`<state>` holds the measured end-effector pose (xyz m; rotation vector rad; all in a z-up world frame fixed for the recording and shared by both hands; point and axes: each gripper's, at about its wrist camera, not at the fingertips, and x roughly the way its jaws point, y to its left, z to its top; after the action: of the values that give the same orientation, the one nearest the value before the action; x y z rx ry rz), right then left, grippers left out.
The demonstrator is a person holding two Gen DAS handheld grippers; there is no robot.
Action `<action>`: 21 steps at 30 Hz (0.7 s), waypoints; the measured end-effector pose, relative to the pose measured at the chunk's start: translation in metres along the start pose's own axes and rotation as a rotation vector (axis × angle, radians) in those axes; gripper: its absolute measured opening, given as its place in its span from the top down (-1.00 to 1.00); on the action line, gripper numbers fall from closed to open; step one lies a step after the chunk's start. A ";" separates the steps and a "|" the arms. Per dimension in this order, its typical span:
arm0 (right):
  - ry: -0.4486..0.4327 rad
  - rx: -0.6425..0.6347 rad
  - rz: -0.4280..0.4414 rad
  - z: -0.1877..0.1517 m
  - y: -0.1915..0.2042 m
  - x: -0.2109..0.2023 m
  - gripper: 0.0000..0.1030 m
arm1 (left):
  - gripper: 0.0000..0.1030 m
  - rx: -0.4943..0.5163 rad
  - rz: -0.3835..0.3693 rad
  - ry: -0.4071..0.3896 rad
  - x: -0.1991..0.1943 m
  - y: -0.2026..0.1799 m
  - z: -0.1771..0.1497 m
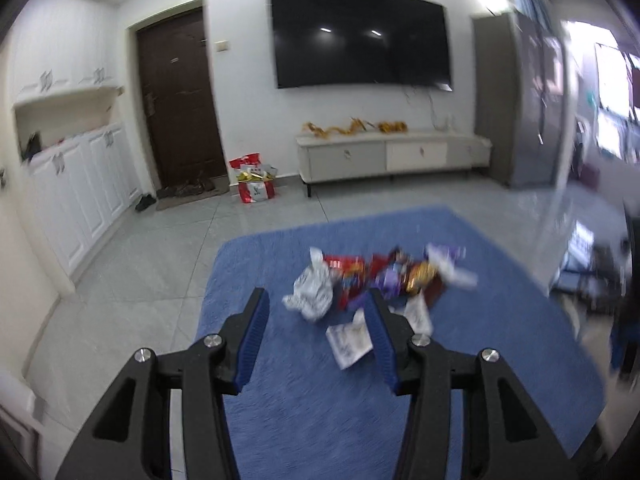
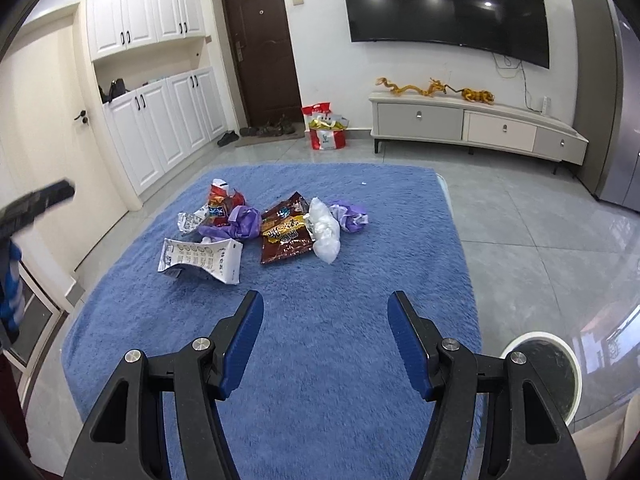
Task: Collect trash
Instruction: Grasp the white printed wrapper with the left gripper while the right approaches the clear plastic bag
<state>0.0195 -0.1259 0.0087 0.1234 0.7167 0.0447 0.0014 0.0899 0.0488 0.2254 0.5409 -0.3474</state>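
A pile of trash lies on a blue rug: a white printed wrapper, a brown snack bag, a white plastic bag, purple crumpled pieces and a red wrapper. My right gripper is open and empty, short of the pile. In the blurred left wrist view the pile sits on the rug. My left gripper is open and empty, close before a crumpled white wrapper and a flat white wrapper.
A white round bin stands at the right of the rug. A TV cabinet, a wall TV, a dark door, white cupboards and a red bag line the far side. Grey tile floor surrounds the rug.
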 end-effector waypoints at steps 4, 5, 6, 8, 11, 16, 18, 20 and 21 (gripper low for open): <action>0.014 0.000 0.004 0.011 0.005 0.025 -0.24 | -0.39 0.152 -0.071 0.003 0.011 -0.017 -0.017; 0.019 0.000 0.006 0.014 0.005 0.032 -0.24 | -0.41 0.178 -0.106 0.005 0.018 -0.021 -0.018; 0.023 0.001 0.007 0.016 0.005 0.038 -0.24 | -0.42 0.202 -0.150 0.011 0.025 -0.022 -0.016; 0.039 0.004 0.010 0.022 0.006 0.055 -0.24 | -0.42 0.226 -0.220 0.037 0.036 -0.029 -0.015; 0.060 0.011 0.010 0.028 0.003 0.078 -0.24 | -0.42 0.255 -0.318 0.098 0.073 -0.035 -0.008; 0.088 0.027 0.002 0.037 -0.002 0.108 -0.24 | -0.42 0.373 -0.438 0.173 0.115 -0.049 -0.005; 0.102 0.030 0.002 0.041 -0.004 0.121 -0.24 | -0.42 0.426 -0.457 0.193 0.128 -0.055 -0.005; 0.111 0.036 0.005 0.044 -0.006 0.130 -0.24 | -0.42 0.477 -0.463 0.217 0.142 -0.060 -0.007; 0.119 0.044 0.008 0.046 -0.008 0.137 -0.24 | -0.42 0.496 -0.465 0.224 0.148 -0.062 -0.009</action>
<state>0.1528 -0.1269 -0.0473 0.1672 0.8360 0.0444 0.0918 -0.0034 -0.0454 0.6259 0.7235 -0.9188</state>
